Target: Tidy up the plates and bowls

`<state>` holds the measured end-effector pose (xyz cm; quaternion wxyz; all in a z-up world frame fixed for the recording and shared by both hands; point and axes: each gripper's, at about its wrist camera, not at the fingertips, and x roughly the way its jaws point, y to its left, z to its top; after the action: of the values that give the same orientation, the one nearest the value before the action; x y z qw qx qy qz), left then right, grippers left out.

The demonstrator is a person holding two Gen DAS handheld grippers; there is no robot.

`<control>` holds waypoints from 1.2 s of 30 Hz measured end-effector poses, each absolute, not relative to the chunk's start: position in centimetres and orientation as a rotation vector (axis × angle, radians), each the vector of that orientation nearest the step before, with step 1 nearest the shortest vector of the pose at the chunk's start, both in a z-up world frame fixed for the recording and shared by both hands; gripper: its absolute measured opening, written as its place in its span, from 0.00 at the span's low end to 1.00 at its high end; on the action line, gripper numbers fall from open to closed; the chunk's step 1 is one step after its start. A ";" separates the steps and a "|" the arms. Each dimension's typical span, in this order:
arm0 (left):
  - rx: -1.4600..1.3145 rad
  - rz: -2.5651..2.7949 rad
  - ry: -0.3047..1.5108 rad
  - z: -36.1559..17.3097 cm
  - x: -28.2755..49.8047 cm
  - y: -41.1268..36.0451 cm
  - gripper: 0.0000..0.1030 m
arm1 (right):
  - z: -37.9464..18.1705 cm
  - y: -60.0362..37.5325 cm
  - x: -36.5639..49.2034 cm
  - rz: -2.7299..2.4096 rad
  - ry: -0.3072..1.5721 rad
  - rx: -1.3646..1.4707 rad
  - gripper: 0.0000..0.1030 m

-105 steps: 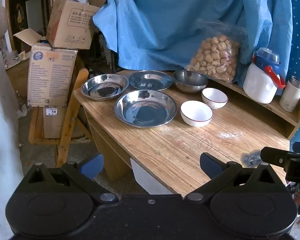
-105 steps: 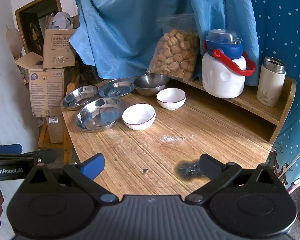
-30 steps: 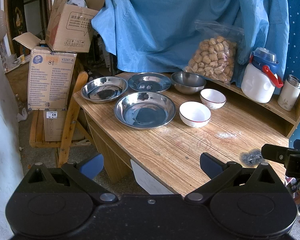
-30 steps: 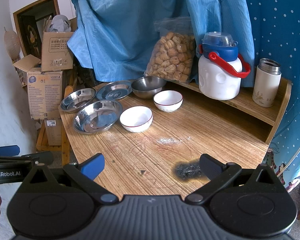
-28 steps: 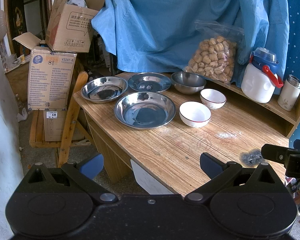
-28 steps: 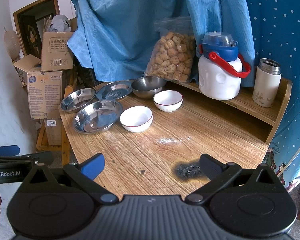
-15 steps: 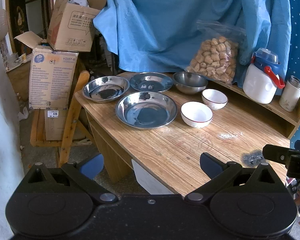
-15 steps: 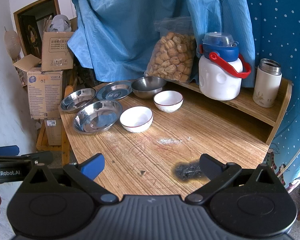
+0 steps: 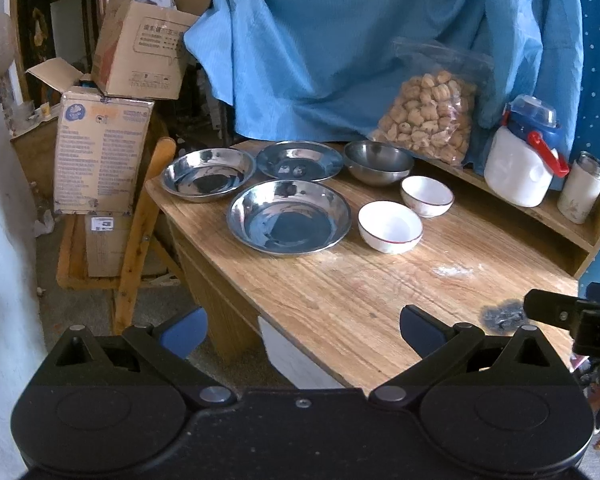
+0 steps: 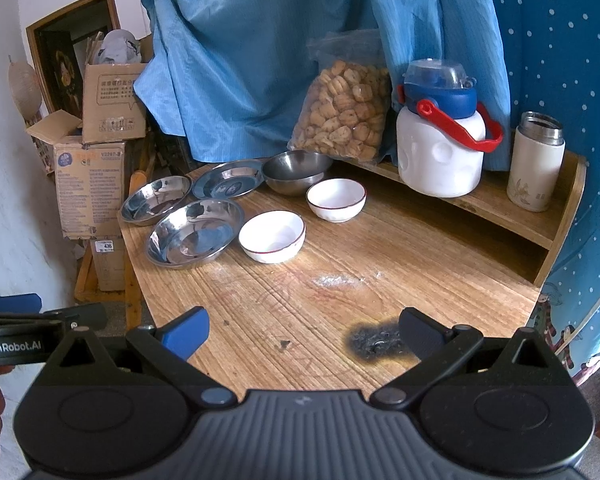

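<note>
While both hand-held grippers [image 9: 300, 330] [image 10: 302, 334] gape empty, the far plate [image 9: 299, 160] is part-hidden.

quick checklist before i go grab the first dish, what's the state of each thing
1. Left gripper jaws open, nothing held: ok.
2. Right gripper jaws open, nothing held: ok.
3. Three steel plates, e.g. the nearest steel plate, lie separate, none stacked: ok.
4. Two white bowls, near and far, upright and look empty: ok.
5. Steel bowl sits close to the snack bag; touching: cannot tell.
6. Both grippers within reach of dishes: not ok, both back at the near table edge.
</note>
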<state>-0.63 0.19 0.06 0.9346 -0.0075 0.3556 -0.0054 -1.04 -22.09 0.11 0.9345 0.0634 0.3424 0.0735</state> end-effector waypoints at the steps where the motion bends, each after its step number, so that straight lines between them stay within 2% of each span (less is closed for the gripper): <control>1: -0.018 -0.017 0.727 0.0 -0.6 0.2 0.99 | 0.0 -22.2 -0.9 0.149 0.704 0.134 1.00; 18: -0.164 0.093 0.695 1.2 4.7 3.5 0.99 | 0.1 -22.0 1.7 0.181 0.654 0.151 1.00; 28: -0.161 -0.001 0.667 -1.0 17.2 12.4 0.99 | -1.5 -14.4 10.0 0.203 0.659 0.156 1.00; 36: -0.084 -0.167 0.750 -2.1 30.1 21.1 0.99 | -1.5 -4.5 18.7 0.208 0.732 0.105 1.00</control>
<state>30.14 21.09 -2.10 0.9263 -0.0409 0.3657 -0.0812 18.68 -4.45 -1.48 0.9271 0.0510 0.3572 0.1013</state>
